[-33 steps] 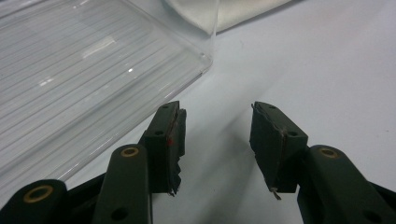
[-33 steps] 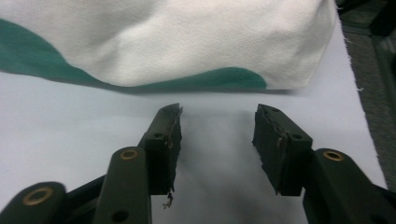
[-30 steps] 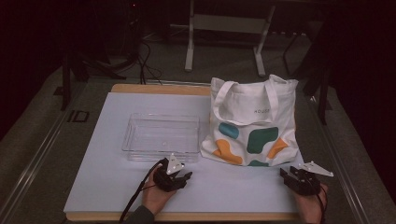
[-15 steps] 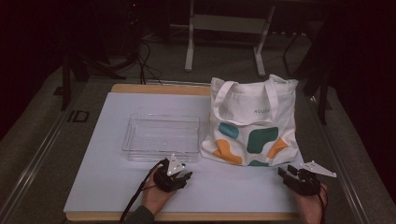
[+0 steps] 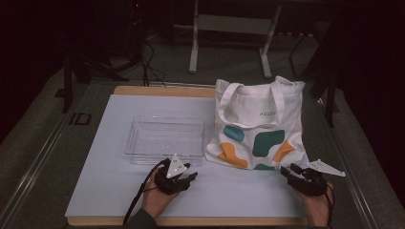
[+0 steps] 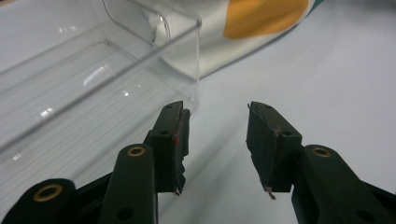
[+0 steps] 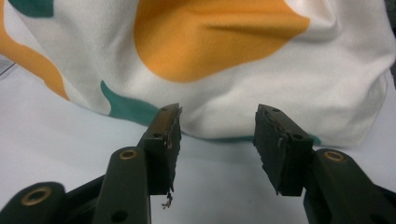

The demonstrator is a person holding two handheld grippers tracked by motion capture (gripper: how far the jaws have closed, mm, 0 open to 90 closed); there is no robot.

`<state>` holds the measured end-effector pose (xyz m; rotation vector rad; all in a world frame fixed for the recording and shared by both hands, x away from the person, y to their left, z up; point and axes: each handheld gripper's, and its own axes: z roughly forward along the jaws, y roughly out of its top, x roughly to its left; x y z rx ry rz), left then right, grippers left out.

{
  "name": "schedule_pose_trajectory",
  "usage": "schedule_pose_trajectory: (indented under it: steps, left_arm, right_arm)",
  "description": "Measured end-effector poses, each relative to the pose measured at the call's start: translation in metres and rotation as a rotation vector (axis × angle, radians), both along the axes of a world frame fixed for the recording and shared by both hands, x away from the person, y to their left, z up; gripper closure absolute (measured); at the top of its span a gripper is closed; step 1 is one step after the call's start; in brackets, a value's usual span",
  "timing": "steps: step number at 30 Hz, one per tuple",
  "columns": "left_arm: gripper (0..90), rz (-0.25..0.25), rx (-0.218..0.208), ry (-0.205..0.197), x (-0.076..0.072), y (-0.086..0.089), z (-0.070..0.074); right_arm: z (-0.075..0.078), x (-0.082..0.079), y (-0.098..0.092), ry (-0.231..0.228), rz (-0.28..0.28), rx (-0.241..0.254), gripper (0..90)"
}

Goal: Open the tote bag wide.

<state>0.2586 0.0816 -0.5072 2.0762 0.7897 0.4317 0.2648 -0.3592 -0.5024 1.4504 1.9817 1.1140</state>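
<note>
Both tongs stand spread and empty. The left tongs (image 6: 214,140) point at the near corner of the clear plastic rectangular tray (image 6: 93,88), close but apart. The right tongs (image 7: 217,144) face the white cloth tote bag with orange and teal blotches (image 7: 224,60), lying on the pale tabletop (image 5: 119,191). By my reading, nothing is grasped yet; everything remains to do.

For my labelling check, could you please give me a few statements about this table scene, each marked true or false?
1. The tote bag lies to the right of the clear tray. True.
2. The left tongs grip the tray's corner. False: they are open, with nothing between them.
3. The right tongs point at the bag. True.
4. The tray holds fruit. False: it is empty.
</note>
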Motion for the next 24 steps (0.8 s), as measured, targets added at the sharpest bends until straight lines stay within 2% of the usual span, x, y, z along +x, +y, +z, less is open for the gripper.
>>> schedule_pose_trajectory:
  steps: [3,7,9,12,17,20,24]
  left_arm:
    - [56.8,-0.005,-0.005,-0.007,0.000,-0.001,0.005]
    - [56.5,-0.025,-0.007,-0.031,0.000,-0.005,0.016]
    - [56.5,-0.039,-0.028,-0.035,0.001,-0.008,0.024]
    - [56.4,-0.045,-0.026,-0.046,0.002,-0.011,0.029]
    - [56.2,-0.052,-0.016,-0.065,0.008,-0.015,0.038]
    - [56.9,-0.055,-0.015,-0.072,0.015,-0.016,0.043]
    - [57.2,-0.048,-0.021,-0.074,0.023,-0.015,0.048]
  right_arm:
    - [0.003,0.002,0.001,-0.001,0.001,-0.001,50.8]
    - [0.012,0.004,0.000,-0.023,0.009,0.006,50.8]
    - [0.019,0.007,-0.002,-0.044,0.024,0.017,50.2]
    - [0.022,0.009,-0.002,-0.047,0.026,0.022,50.1]
    - [0.031,0.015,-0.003,-0.062,0.028,0.017,50.3]
    - [0.041,0.022,-0.004,-0.076,0.044,0.048,49.4]
    - [0.047,0.028,-0.003,-0.079,0.053,0.054,49.3]
